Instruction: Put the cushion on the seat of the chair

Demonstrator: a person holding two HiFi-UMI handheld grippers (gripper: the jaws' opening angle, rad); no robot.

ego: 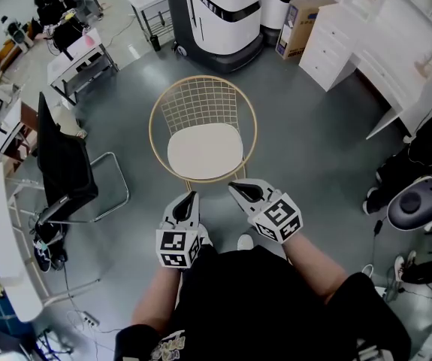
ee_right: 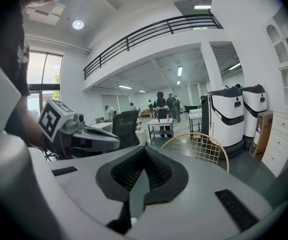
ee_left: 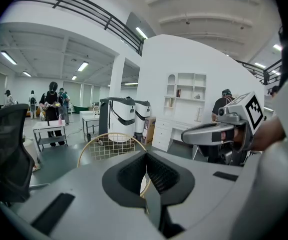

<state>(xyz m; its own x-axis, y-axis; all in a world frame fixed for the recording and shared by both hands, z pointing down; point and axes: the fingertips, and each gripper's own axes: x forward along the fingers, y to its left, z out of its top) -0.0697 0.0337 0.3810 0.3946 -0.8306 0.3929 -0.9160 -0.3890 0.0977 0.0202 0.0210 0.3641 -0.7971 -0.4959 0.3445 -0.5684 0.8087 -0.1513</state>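
A round gold wire chair point(ego: 203, 104) stands on the grey floor ahead of me, and a cream cushion point(ego: 204, 150) lies flat on its seat. My left gripper point(ego: 192, 197) hangs just short of the seat's near edge, shut and holding nothing. Beside it my right gripper point(ego: 233, 187) is also shut and holds nothing. The chair's wire back point(ee_left: 111, 146) shows beyond the closed left jaws in the left gripper view, and the chair back point(ee_right: 200, 148) appears to the right in the right gripper view. Each gripper sees the other one point(ee_left: 219, 133) point(ee_right: 86, 138) alongside.
A black office chair point(ego: 67, 168) stands to the left by a white desk point(ego: 1, 254). Large white and black machines point(ego: 217, 13) stand behind the wire chair. White drawers point(ego: 328, 47) and shelving stand at the back right. A seated person's legs point(ego: 426, 153) are at the far right.
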